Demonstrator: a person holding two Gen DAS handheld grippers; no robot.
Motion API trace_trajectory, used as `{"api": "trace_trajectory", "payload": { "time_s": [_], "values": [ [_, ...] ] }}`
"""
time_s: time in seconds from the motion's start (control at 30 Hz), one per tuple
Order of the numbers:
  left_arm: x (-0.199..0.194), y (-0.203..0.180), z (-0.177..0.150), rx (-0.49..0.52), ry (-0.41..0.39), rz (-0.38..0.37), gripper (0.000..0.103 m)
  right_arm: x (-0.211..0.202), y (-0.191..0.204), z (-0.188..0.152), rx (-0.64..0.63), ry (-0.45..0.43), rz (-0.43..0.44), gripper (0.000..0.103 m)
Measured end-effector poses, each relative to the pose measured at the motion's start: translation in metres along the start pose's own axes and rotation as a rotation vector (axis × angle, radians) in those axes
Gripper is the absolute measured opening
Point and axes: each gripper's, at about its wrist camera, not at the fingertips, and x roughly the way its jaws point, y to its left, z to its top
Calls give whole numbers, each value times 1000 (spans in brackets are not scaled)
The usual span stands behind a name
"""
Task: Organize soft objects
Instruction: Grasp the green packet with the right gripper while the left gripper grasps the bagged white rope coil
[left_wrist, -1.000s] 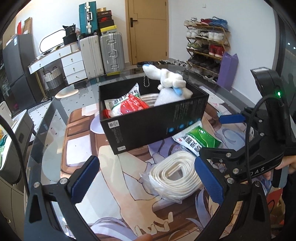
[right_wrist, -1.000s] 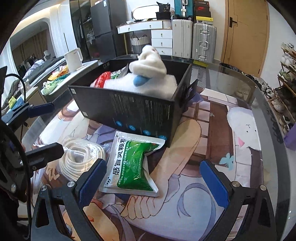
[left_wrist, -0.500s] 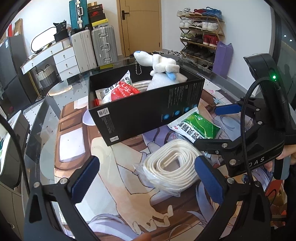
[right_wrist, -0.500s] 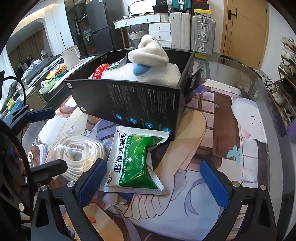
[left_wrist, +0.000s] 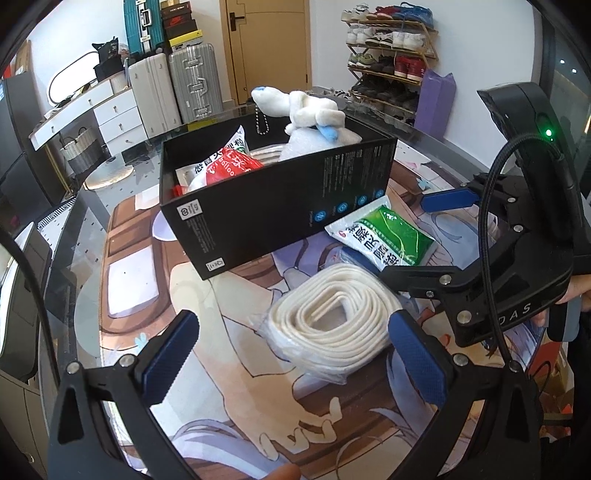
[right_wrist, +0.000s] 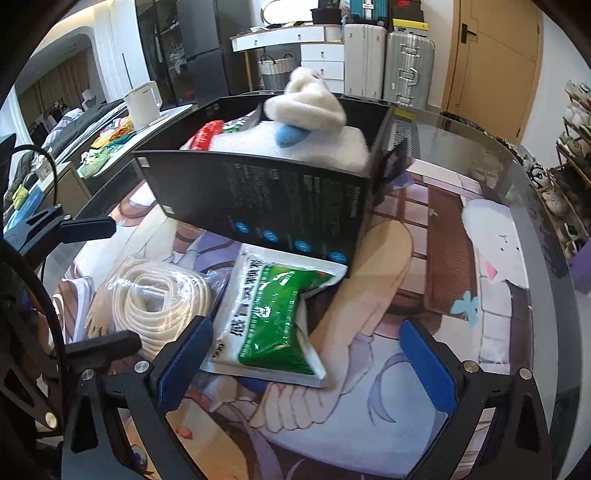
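Note:
A black box (left_wrist: 280, 206) (right_wrist: 295, 206) holds a white plush toy (left_wrist: 314, 114) (right_wrist: 306, 107) and a red-and-white packet (left_wrist: 225, 166). On the mat in front lie a bagged coil of white rope (left_wrist: 332, 325) (right_wrist: 159, 302) and a green-and-white packet (left_wrist: 384, 236) (right_wrist: 273, 317). My left gripper (left_wrist: 295, 362) is open just short of the rope coil. My right gripper (right_wrist: 306, 365) (left_wrist: 428, 243) is open over the near end of the green packet.
The items lie on a printed cartoon mat (left_wrist: 133, 280) over a glass table (right_wrist: 480, 140). Suitcases (left_wrist: 192, 85), white drawers (left_wrist: 114, 118), a door and a shoe rack (left_wrist: 391, 70) stand behind. A white kettle (right_wrist: 144, 103) sits on a side counter.
Both grippers have come lower and closer to the mat; the rope coil and green packet now sit nearer the fingertips. Neither gripper has closed on anything.

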Motion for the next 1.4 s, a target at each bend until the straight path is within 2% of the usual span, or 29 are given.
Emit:
{"api": "trace_trajectory", "payload": {
  "time_s": [0.23, 0.43, 0.83, 1.0, 1.1, 1.2, 1.4],
  "values": [
    [3, 0, -3, 15, 25, -6, 103, 5, 4, -1, -14, 15, -21, 102],
    [6, -2, -2, 17, 36, -41, 103, 6, 1, -2, -9, 21, -40, 102],
    [19, -9, -4, 20, 68, -8, 103, 6, -1, -1, -2, 15, -39, 102],
    [23, -9, -3, 16, 75, -19, 102, 5, 6, -3, -23, 7, -29, 102],
    [24, -8, -2, 11, 72, -25, 102, 4, 5, -3, -21, 0, -30, 96],
    [23, -8, -2, 13, 67, -27, 101, 1, 4, -2, -20, -8, -29, 84],
    [21, -12, -3, 29, 52, -45, 91, -2, 9, -1, -52, -11, 1, 64]
  ]
}}
